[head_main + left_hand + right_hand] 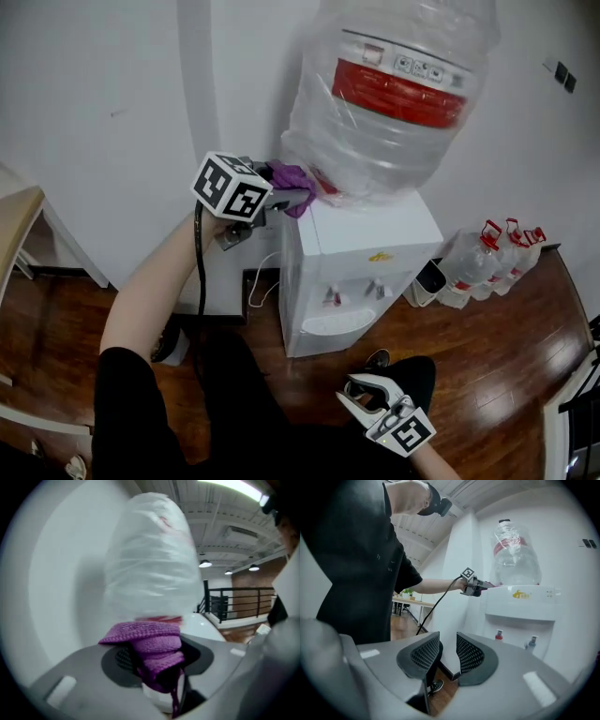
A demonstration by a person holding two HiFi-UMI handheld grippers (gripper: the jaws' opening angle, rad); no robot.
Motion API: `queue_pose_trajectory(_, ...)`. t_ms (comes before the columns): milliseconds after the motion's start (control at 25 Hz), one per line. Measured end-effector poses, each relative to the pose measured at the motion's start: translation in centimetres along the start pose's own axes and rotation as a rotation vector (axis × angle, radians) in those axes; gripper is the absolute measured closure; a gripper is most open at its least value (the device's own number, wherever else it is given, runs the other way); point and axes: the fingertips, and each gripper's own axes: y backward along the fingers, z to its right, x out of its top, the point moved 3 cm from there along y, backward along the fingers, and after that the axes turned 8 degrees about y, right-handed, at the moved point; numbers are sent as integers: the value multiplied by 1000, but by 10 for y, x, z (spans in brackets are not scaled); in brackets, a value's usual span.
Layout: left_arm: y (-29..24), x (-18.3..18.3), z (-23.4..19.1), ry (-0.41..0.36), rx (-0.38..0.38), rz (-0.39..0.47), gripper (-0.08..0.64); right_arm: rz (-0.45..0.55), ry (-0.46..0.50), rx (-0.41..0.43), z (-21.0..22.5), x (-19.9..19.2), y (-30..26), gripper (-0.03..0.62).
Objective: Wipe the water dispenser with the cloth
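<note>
My left hand-held gripper (157, 660) is clamped on the purple cloth (151, 641). The folded cloth bulges up out of the jaws, and a loose thread hangs down from it. Right in front of this gripper stands the big bottle (150, 555), wrapped in clear film with a red band at its lower end. In the head view this gripper is raised to the top corner of the white dispenser (366, 248). There it holds the cloth at the spot where the bottle sits on the dispenser. Behind that corner is a plain white wall (112, 103).

My right hand-held gripper (358, 392) hangs low, well below the left one and apart from it. Its jaws stand parted with nothing between the pads. Ahead of it and higher up are the dispenser's front and two taps (514, 639); below it is the wood floor (487, 347). Off to its right, several spare jugs (492, 251) stand on the floor beside the dispenser.
</note>
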Motion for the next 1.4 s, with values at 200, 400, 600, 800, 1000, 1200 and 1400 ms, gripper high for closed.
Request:
queue_pose_trajectory(200, -45, 15, -127, 97, 243, 7, 345, -46, 8, -21, 1, -9, -7, 477)
queue_pose_trajectory(400, -27, 1, -116, 176, 238, 75, 347, -55, -6, 7, -3, -12, -13, 477)
queue_pose_trajectory(600, 40, -39, 29, 87, -13, 157, 348, -84, -53, 65, -8, -32, -20, 477)
queue_pose_trajectory(800, 70, -66, 142, 41, -266, 246, 348, -74, -69, 121, -19, -27, -38, 479)
queue_pose_trajectory(1000, 52, -75, 88, -1, -227, 231, 344, -87, -20, 131, -34, -22, -44, 479)
queue_pose_trajectory(1200, 16, -62, -42, -22, 42, 165, 345, -143, -32, 88, -27, -32, -38, 479)
queue_pose_trajectory(1400, -18, -52, -122, 48, 192, 80, 345, -156, -8, 79, -27, -34, -42, 479)
